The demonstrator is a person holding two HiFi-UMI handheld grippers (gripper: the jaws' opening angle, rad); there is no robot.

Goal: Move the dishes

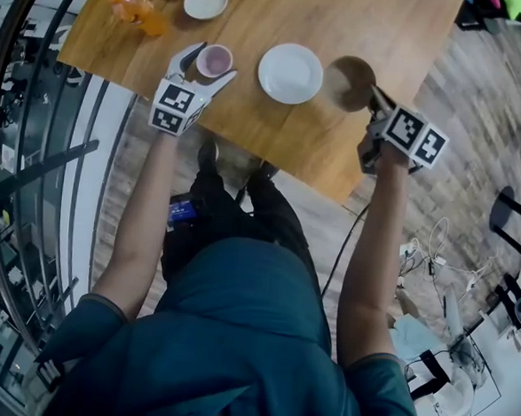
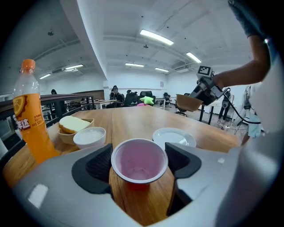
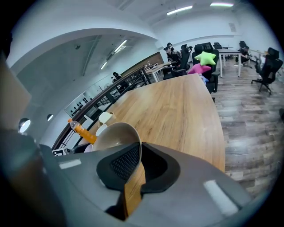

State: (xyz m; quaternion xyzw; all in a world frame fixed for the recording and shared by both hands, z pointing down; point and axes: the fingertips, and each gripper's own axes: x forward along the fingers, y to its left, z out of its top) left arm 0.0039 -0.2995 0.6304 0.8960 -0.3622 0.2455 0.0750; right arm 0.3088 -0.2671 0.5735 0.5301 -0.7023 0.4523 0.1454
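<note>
Closest to the lens, the left gripper (image 2: 139,162) stands wide, one padded jaw on either side of a small pink-lined plastic cup (image 2: 139,155) that sits on the wooden table (image 2: 133,122). The pads look just off the cup's rim and are not pressing. The right gripper (image 3: 137,165) is clamped tight on the wall of a tan rounded bowl (image 3: 116,135), holding it tilted by the rim alone. Between the two grippers lies a white round plate (image 1: 290,72), empty and flat on the wood. Farther off are a small white bowl (image 2: 89,136), a beige dish with bread (image 2: 73,126) and an orange drink bottle (image 2: 31,119).

The likeliest trouble is the bowl: held only by a thin edge pinch, it could swing or slip out if carried fast, and it could clip the plate on the way down. The light cup may buckle or tip if the jaws close off-centre.

Only the left gripper view shows the bowl hanging clear above the table edge, and it also shows the white filling in the small bowl. The head view flattens that height. Only the right gripper view shows the pinch on the rim itself.
</note>
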